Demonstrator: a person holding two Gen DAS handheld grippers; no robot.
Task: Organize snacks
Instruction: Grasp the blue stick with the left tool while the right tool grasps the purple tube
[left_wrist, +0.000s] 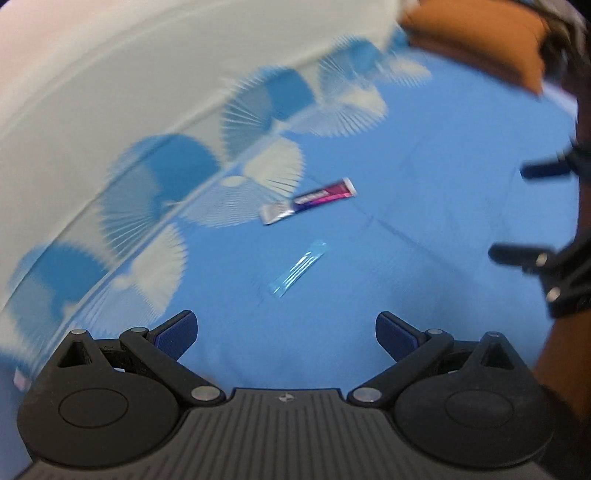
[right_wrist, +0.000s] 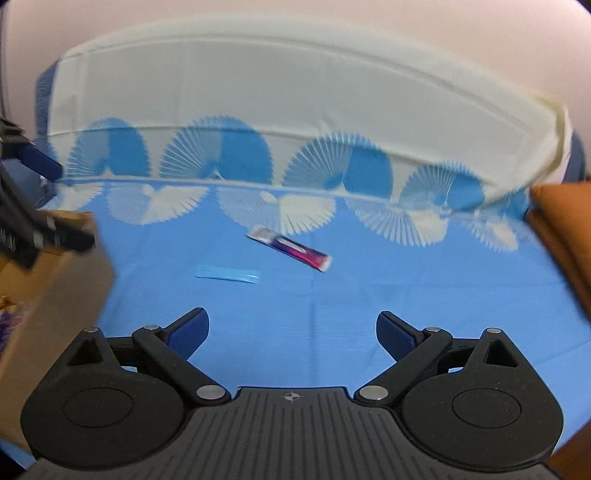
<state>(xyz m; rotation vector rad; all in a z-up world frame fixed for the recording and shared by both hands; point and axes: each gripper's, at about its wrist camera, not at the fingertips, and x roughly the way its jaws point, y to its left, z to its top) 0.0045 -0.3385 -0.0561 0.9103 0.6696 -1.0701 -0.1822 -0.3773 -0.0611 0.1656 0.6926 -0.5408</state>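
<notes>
A purple and pink snack stick (left_wrist: 308, 199) lies on the blue cloth, with a pale blue snack stick (left_wrist: 297, 268) nearer to me. My left gripper (left_wrist: 286, 334) is open and empty, a little short of the blue stick. In the right wrist view the purple stick (right_wrist: 290, 248) and the blue stick (right_wrist: 227, 274) lie ahead of my right gripper (right_wrist: 291, 332), which is open and empty. The right gripper also shows at the right edge of the left wrist view (left_wrist: 532, 210), open. The left gripper shows at the left edge of the right wrist view (right_wrist: 55, 199).
A cardboard box (right_wrist: 62, 280) stands at the left in the right wrist view. An orange-brown object (right_wrist: 565, 225) sits at the right edge. The cloth (right_wrist: 332, 332) has white fan patterns and a white band along the far side.
</notes>
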